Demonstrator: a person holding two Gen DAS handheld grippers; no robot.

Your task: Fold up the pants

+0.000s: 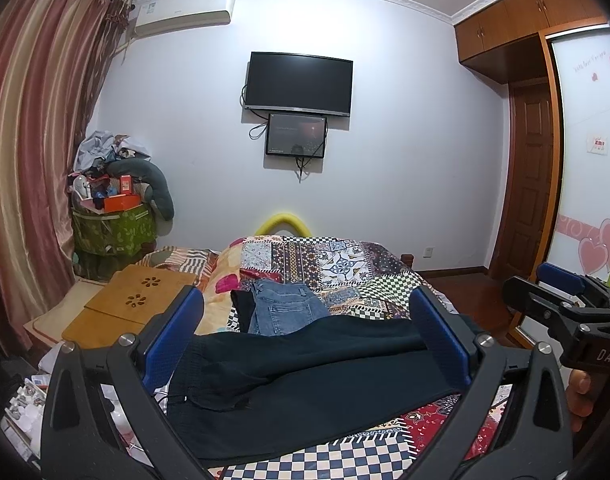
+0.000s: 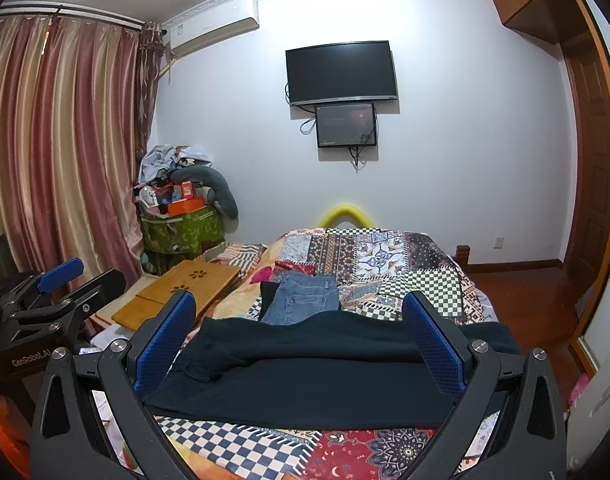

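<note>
Lying flat across the lower middle of both views on the patchwork bedspread (image 2: 389, 256), dark pants (image 1: 305, 380), probably soft, limp and light, best pinched at waistband or hem, with left gripper (image 1: 307, 336) and right gripper (image 2: 301, 340) spread wide, holding nothing.

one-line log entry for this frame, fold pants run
step: pre-grasp | left hand-held gripper: open, empty | right hand-held gripper: open, empty | black pants: flat on quilt | jeans: folded, beyond
</note>
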